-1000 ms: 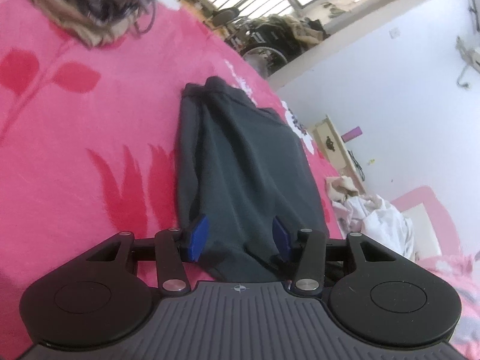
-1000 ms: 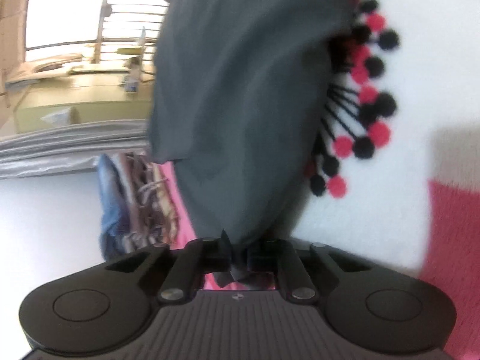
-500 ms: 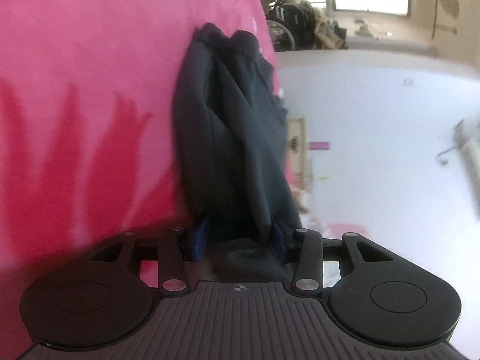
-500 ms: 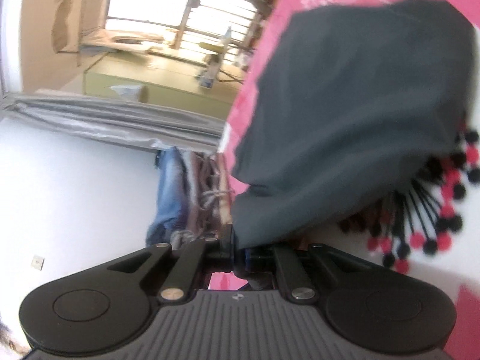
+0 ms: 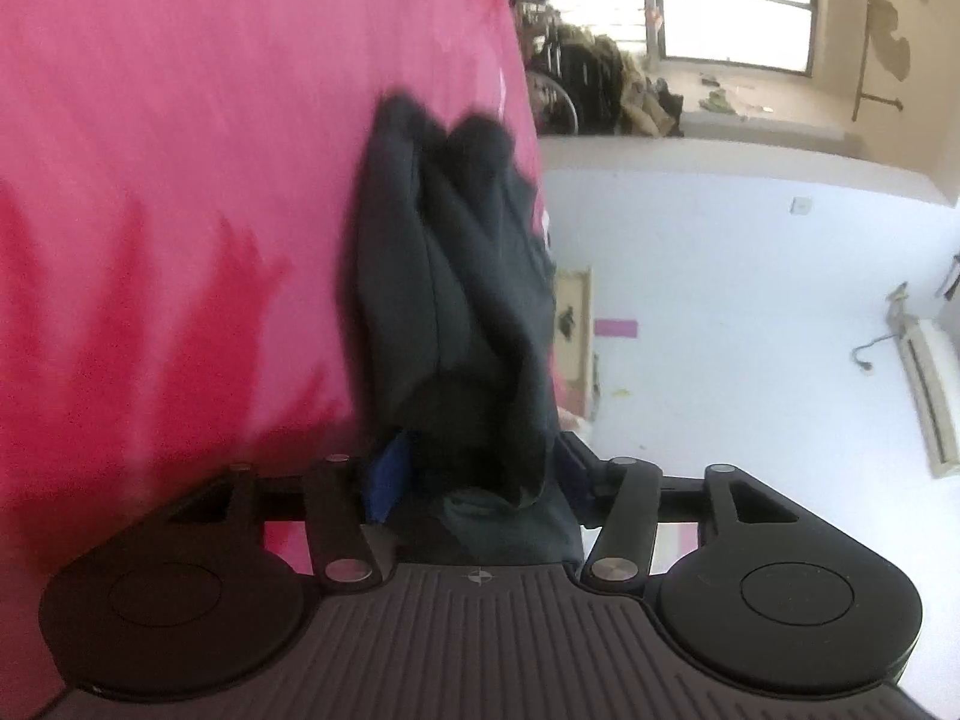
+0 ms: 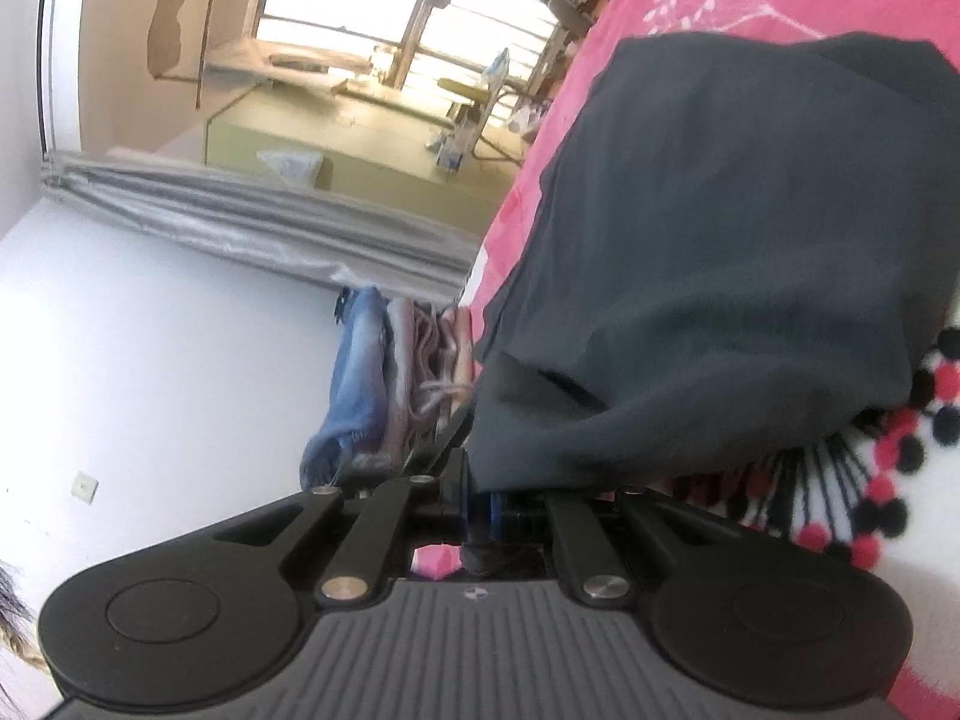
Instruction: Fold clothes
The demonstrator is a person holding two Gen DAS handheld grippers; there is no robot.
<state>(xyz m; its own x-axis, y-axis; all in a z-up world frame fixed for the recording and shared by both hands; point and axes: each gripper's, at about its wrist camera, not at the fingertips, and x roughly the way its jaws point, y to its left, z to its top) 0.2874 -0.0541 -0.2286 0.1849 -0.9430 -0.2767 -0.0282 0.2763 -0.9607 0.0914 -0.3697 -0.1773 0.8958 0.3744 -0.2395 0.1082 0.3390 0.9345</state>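
Observation:
A dark grey garment (image 5: 456,300) lies bunched lengthwise on the pink bed cover (image 5: 180,180). Its near end sits between the blue pads of my left gripper (image 5: 480,474), whose jaws are opening; the cloth fills the gap loosely. In the right wrist view the same garment (image 6: 720,240) billows up in a big fold, and my right gripper (image 6: 480,516) is shut on its near edge, with a little cloth poking out behind the pads.
A stack of folded clothes (image 6: 384,384), denim outermost, lies on the bed beyond the right gripper. The cover turns white with red and black dots (image 6: 888,468) under the garment. White walls, a window (image 5: 732,12) and clutter lie past the bed's edge.
Both views have rolled. The left pads closed slightly on the garment's end, then spread wider. The right gripper kept its hold and the cloth has swung from hanging over it to the right.

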